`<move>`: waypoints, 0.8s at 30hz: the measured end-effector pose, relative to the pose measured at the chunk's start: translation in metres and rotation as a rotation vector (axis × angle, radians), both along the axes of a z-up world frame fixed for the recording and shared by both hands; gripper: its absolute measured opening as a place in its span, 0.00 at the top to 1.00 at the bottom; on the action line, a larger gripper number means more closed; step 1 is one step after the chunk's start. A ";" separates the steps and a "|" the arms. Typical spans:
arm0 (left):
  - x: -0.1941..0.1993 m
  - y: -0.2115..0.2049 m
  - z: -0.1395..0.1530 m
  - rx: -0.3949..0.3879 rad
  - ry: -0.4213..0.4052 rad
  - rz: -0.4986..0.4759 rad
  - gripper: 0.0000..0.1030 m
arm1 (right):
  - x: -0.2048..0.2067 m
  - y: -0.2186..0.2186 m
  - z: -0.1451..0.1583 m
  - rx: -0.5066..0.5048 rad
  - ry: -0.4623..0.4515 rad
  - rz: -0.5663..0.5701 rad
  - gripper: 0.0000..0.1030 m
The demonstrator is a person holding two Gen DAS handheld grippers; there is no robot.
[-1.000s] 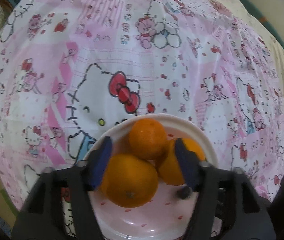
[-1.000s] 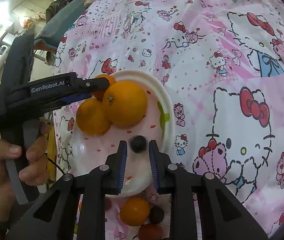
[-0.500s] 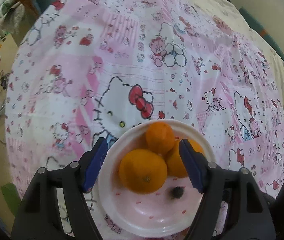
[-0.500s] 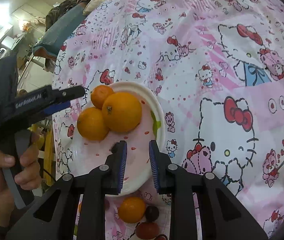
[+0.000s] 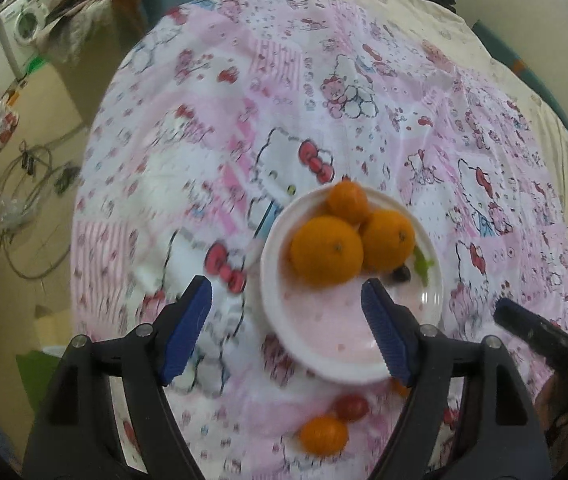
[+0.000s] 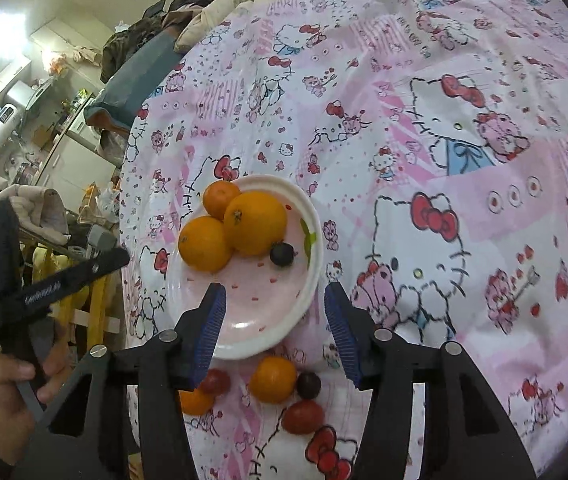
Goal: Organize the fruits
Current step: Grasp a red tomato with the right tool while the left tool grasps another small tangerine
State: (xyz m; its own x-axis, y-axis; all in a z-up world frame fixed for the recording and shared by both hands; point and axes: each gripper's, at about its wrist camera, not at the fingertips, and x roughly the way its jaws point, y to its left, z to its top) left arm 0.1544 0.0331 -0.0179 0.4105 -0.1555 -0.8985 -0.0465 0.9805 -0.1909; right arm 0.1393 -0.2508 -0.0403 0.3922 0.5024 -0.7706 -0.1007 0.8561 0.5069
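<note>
A white plate (image 6: 240, 332) (image 5: 324, 356) on the pink Hello Kitty cloth holds three oranges (image 6: 255, 222) (image 5: 326, 249) and a dark grape (image 6: 282, 254) (image 5: 401, 274). On the cloth in front of the plate lie a small orange (image 6: 273, 379) (image 5: 323, 436), a second small orange (image 6: 195, 400), two red tomatoes (image 6: 303, 417) (image 6: 215, 381) and a dark grape (image 6: 309, 385). My right gripper (image 6: 275, 334) is open and empty above the plate's near rim. My left gripper (image 5: 286, 328) is open and empty, left of the plate; its body also shows in the right wrist view (image 6: 50, 286).
The cloth covers a round table whose left edge (image 5: 84, 208) drops to a floor with cables and bags. A cream quilt (image 5: 424, 12) lies at the far side. Cluttered furniture (image 6: 24, 120) stands beyond the table's left side.
My left gripper has drawn back from the oranges and shifted left, away from the plate. My right gripper has opened wide and pulled back; the dark grape now lies on the plate.
</note>
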 end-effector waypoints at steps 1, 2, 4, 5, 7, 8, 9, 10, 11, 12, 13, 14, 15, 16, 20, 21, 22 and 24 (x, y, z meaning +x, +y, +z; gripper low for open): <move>-0.007 0.003 0.000 -0.007 0.003 0.005 0.28 | -0.003 -0.001 0.002 -0.001 -0.001 -0.003 0.47; -0.015 0.006 0.000 -0.012 0.005 0.013 0.28 | -0.006 -0.002 0.003 -0.003 -0.001 -0.005 0.47; -0.029 0.010 0.000 -0.018 0.005 0.023 0.28 | -0.011 -0.003 0.004 -0.005 -0.002 -0.009 0.47; -0.035 0.011 -0.001 -0.015 0.005 0.024 0.28 | -0.014 -0.004 0.005 -0.007 -0.003 -0.012 0.47; -0.047 0.010 -0.002 0.006 -0.004 0.024 0.28 | -0.024 -0.008 0.005 -0.011 0.000 -0.022 0.47; -0.054 0.009 -0.003 0.021 -0.020 0.024 0.28 | -0.029 -0.010 0.005 -0.010 0.002 -0.026 0.47; -0.058 0.007 -0.004 0.027 -0.023 0.020 0.28 | -0.033 -0.011 0.004 -0.009 0.006 -0.031 0.47; -0.062 0.002 -0.008 0.032 -0.014 0.001 0.28 | -0.038 -0.012 0.003 -0.009 0.012 -0.037 0.47; -0.064 -0.001 -0.011 0.028 -0.008 -0.015 0.28 | -0.042 -0.013 0.002 -0.010 0.016 -0.042 0.47; -0.067 -0.006 -0.015 0.024 0.001 -0.037 0.28 | -0.046 -0.013 0.002 -0.011 0.020 -0.045 0.47; -0.070 -0.010 -0.018 0.026 0.011 -0.058 0.28 | -0.051 -0.014 0.001 -0.015 0.024 -0.050 0.47; -0.075 -0.017 -0.024 0.033 0.024 -0.084 0.28 | -0.055 -0.014 0.000 -0.017 0.026 -0.054 0.47; -0.078 -0.021 -0.029 0.041 0.037 -0.103 0.28 | -0.059 -0.015 0.000 -0.018 0.029 -0.058 0.47; -0.082 -0.026 -0.034 0.057 0.046 -0.121 0.28 | -0.063 -0.016 -0.001 -0.017 0.034 -0.065 0.47; -0.095 -0.058 -0.053 0.165 0.062 -0.242 0.28 | -0.072 -0.017 -0.006 -0.019 0.052 -0.080 0.47; -0.097 -0.063 -0.058 0.181 0.069 -0.265 0.28 | -0.072 -0.017 -0.007 -0.024 0.056 -0.081 0.47; -0.099 -0.067 -0.062 0.189 0.074 -0.279 0.28 | -0.074 -0.018 -0.009 -0.032 0.063 -0.085 0.47; -0.099 -0.070 -0.069 0.193 0.086 -0.290 0.30 | -0.074 -0.018 -0.014 -0.035 0.081 -0.093 0.46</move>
State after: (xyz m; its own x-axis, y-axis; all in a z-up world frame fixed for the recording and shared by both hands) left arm 0.0558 -0.0371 -0.0866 0.2962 -0.0786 -0.9519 0.2311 0.9729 -0.0084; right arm 0.0649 -0.2693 -0.0541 0.3714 0.4392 -0.8181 0.0198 0.8771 0.4799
